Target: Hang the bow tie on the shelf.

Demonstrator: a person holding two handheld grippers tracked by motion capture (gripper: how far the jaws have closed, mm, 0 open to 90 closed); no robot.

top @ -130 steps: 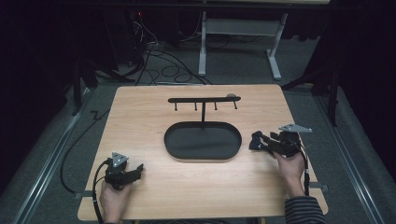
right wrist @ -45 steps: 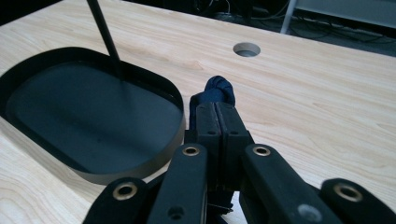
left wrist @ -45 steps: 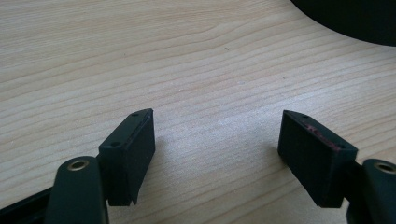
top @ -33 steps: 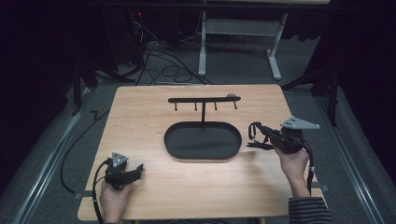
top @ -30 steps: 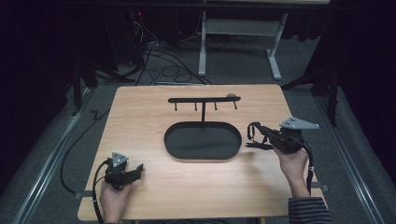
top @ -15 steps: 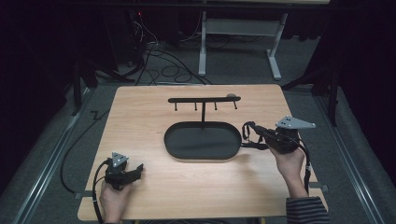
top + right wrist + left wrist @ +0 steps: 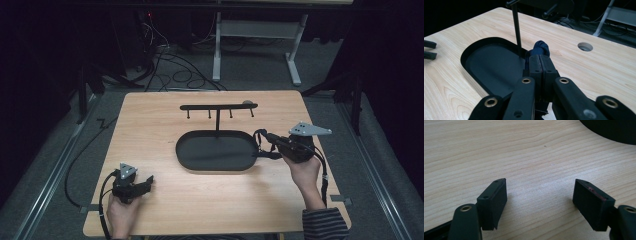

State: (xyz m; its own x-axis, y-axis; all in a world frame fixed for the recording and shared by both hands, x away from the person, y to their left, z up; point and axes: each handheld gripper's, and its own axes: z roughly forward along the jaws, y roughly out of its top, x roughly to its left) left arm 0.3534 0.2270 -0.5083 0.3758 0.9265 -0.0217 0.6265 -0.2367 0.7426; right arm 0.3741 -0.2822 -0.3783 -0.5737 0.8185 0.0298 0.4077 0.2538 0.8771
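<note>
1. A dark blue loop (image 7: 539,48), apparently a cord or band, is clamped between the closed jaws of the right gripper (image 7: 539,61); it is held at the right end of the tray (image 7: 190,152), just above its rim.
2. The rack (image 7: 218,106) lies beyond and to the left of that gripper; its bar runs left to right, with pegs hanging below. The right hand is judged far nearer to it.
3. The loop projects forward from the jaw tips, along the gripper's axis; in the high view it droops leftward toward the tray.
4. The left gripper (image 7: 540,195) is spread wide with nothing between its jaws, resting at the table (image 7: 150,125) front left, well apart.
</note>
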